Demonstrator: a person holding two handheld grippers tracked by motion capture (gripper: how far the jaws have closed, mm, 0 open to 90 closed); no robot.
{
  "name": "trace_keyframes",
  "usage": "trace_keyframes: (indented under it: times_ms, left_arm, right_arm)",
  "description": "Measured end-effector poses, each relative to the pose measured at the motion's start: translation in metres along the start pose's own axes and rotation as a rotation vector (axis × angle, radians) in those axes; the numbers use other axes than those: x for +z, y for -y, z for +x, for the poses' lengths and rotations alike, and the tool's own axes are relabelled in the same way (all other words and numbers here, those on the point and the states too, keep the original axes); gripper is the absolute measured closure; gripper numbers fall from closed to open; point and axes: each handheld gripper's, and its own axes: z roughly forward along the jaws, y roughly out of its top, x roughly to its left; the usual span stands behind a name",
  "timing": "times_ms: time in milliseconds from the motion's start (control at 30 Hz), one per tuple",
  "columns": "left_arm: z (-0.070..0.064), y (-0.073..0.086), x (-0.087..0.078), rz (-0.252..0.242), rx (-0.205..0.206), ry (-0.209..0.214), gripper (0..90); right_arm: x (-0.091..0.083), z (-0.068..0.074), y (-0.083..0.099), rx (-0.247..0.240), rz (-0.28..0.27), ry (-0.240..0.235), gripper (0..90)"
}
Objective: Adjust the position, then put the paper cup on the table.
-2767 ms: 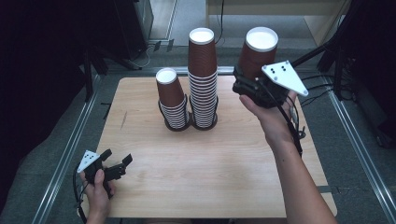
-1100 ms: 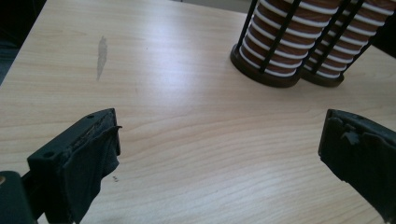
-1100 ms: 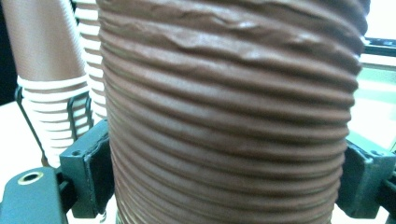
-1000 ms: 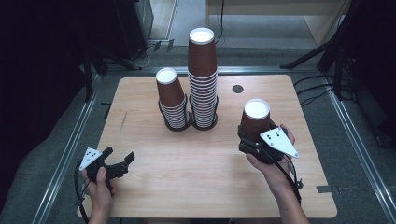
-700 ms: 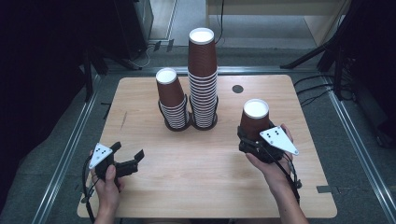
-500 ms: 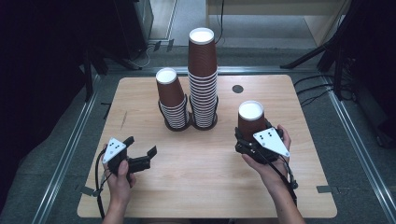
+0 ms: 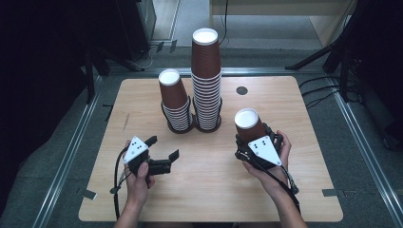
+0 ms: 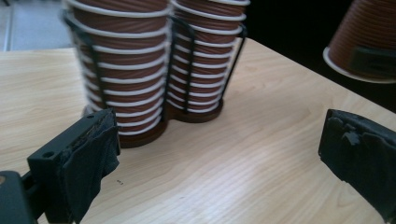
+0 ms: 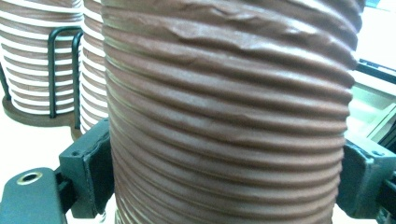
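A brown ribbed paper cup (image 7: 248, 126) is held upside down at the table's right middle, with my right gripper (image 7: 253, 142) shut on its wall. In the right gripper view the cup (image 9: 229, 93) sits between both jaw pads. In the left gripper view this cup (image 8: 364, 37) appears at the top right, its rim off the wood. My left gripper (image 7: 164, 148) is open and holds nothing at the front left. Its jaws (image 8: 224, 163) point at two upside-down cup stacks. The short stack (image 7: 173, 99) and the tall stack (image 7: 206, 76) stand in a black wire holder (image 7: 190, 127).
A dark round hole (image 7: 242, 90) marks the wooden table (image 7: 214, 190) behind the held cup. Metal rails (image 7: 66, 152) run along the floor on both sides. Bare wood lies between the two grippers and in front of the holder (image 8: 187, 116).
My right gripper has brought the cup down from high at the back right to the table's right middle. My left gripper has moved right, away from the left front edge.
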Motion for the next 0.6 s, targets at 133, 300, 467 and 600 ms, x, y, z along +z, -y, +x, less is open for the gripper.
trace_keyframes:
  times_ms: [133,300,467,600]
  left_arm:
    - [-0.009,-0.005,0.003,-0.003,0.023,0.024,0.0]
    - [-0.016,-0.009,0.003,-0.006,0.047,0.042,0.0]
    - [-0.019,-0.01,0.004,0.0,0.04,0.062,0.0]
    - [-0.022,-0.012,0.004,0.003,0.047,0.077,0.0]
  right_arm:
    - [0.002,0.005,0.003,-0.055,0.004,0.003,11.0]
    - [0.005,0.01,0.008,-0.116,0.024,-0.004,10.5]
    - [0.005,0.01,0.008,-0.131,0.011,0.002,10.4]
    - [0.003,0.011,0.008,-0.193,0.01,0.011,10.6]
